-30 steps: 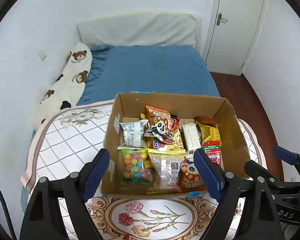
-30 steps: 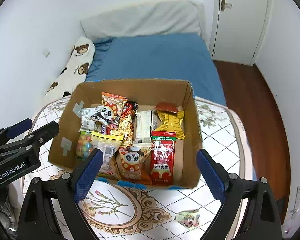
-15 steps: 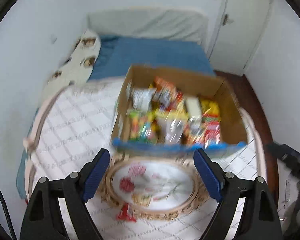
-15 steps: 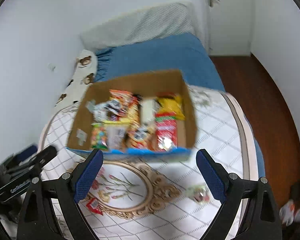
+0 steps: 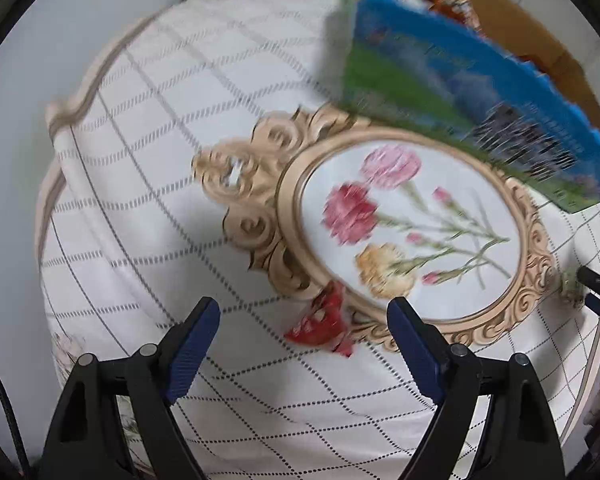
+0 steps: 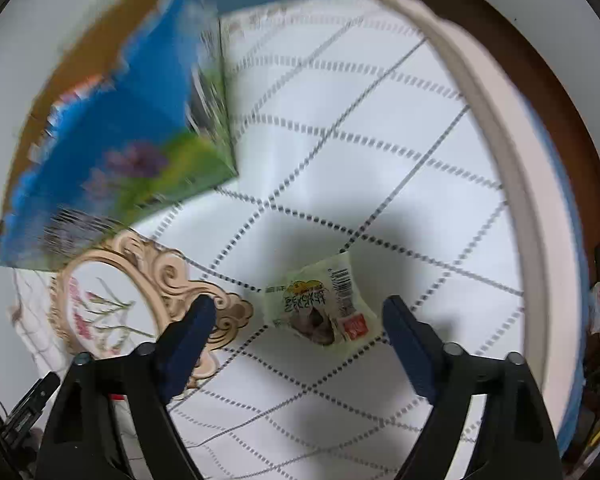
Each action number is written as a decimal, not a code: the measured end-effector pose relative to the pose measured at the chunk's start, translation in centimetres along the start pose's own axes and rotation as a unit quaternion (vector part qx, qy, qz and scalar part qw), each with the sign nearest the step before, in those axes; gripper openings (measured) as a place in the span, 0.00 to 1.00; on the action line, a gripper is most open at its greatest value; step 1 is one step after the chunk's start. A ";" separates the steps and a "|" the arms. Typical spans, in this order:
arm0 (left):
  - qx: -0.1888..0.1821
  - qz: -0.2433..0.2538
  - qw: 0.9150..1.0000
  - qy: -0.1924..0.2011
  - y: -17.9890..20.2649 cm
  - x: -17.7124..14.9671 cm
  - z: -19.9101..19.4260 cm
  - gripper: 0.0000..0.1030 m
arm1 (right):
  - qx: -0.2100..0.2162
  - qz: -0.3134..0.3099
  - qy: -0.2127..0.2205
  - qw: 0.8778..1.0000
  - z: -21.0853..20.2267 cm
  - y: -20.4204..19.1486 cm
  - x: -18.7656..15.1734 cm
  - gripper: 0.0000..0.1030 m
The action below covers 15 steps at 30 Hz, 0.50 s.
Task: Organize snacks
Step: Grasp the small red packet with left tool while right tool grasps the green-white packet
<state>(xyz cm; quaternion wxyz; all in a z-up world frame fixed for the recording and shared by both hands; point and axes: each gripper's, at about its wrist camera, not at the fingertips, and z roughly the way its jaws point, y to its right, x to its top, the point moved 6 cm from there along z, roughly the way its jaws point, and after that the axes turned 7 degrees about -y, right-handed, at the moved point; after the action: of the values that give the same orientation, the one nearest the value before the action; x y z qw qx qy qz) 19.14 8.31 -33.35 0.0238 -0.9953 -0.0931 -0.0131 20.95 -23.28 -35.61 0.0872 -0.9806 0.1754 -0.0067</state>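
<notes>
— So which step is this?
— Picking up strays. Both grippers hang open and empty — the left gripper (image 5: pixel 304 326) over a red packet (image 5: pixel 320 324), the right gripper (image 6: pixel 296 318) over a pale green packet (image 6: pixel 320 308), both on the tablecloth (image 6: pixel 380 160) beside the snack box (image 6: pixel 112 136).
— Next?
— Lower, straddle, close — probably.

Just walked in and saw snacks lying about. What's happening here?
A person is tidying snacks into a box. Both hand-held grippers are open and empty. The left hand-held gripper frames a red packet on the tablecloth; the right hand-held gripper frames a pale green packet.
</notes>
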 end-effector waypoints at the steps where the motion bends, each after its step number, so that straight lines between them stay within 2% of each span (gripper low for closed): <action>1: 0.000 -0.003 1.000 -0.009 -0.3 -0.2 0.5 0.83 | -0.013 -0.006 -0.005 1.000 0.9 -0.1 0.1 0.76; 2: -0.003 -0.003 1.000 -0.014 -0.5 -0.4 0.8 0.83 | -0.023 -0.010 -0.010 1.000 1.8 -0.2 0.1 0.70; 5: -0.010 0.000 0.999 -0.032 -0.6 -1.0 1.8 0.83 | -0.042 -0.032 -0.006 0.999 3.0 -0.9 0.0 0.64; 9: -0.011 0.011 0.998 -0.061 -0.3 -1.5 3.9 0.83 | -0.038 -0.074 -0.011 0.996 3.4 -3.3 -1.5 0.64; 15: -0.027 0.007 0.995 -0.095 0.0 -1.5 7.2 0.83 | -0.014 -0.145 -0.047 0.988 5.3 -8.2 -6.8 0.63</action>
<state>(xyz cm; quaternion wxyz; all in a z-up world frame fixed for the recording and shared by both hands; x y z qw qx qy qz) 17.79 8.36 -40.60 -0.0115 -0.9929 -0.0878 0.0794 17.58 -12.49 -39.32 0.0794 -0.9960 0.0275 0.0296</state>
